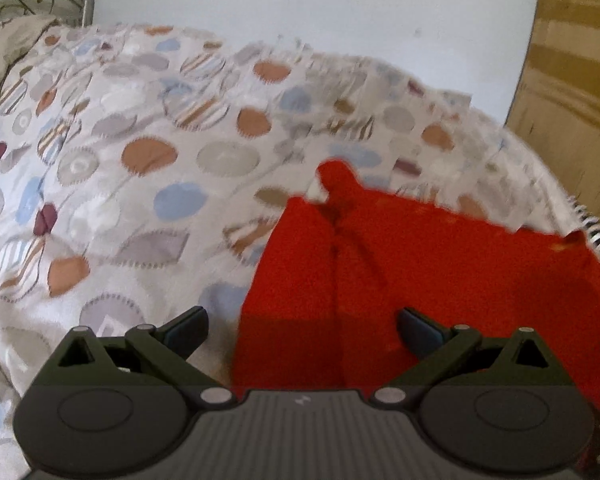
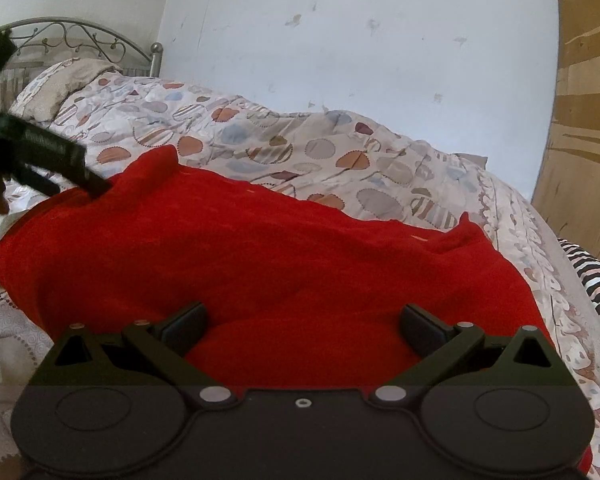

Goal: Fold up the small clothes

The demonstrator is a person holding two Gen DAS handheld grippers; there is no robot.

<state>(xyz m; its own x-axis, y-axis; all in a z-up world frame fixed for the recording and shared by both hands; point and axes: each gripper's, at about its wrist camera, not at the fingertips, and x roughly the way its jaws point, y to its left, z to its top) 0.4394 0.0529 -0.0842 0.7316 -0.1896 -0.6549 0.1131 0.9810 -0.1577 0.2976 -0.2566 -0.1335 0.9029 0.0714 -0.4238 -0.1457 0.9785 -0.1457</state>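
A red garment (image 2: 260,256) lies spread on a bed with a patterned cover. In the right wrist view it fills the middle, and my right gripper (image 2: 302,326) stands open just over its near edge, nothing between the fingers. The left gripper appears there as a dark shape (image 2: 52,156) at the garment's far left corner. In the left wrist view the red garment (image 1: 420,264) lies to the right, with a small flap sticking up at its far edge. My left gripper (image 1: 302,326) is open above its left edge, holding nothing.
The bed cover (image 1: 140,160) with coloured circles spreads to the left and behind. A pillow (image 2: 60,84) and metal headboard (image 2: 80,36) sit at the far left. A white wall (image 2: 340,40) runs behind the bed, a wooden panel (image 2: 584,120) at right. Striped cloth (image 2: 596,284) lies at the right edge.
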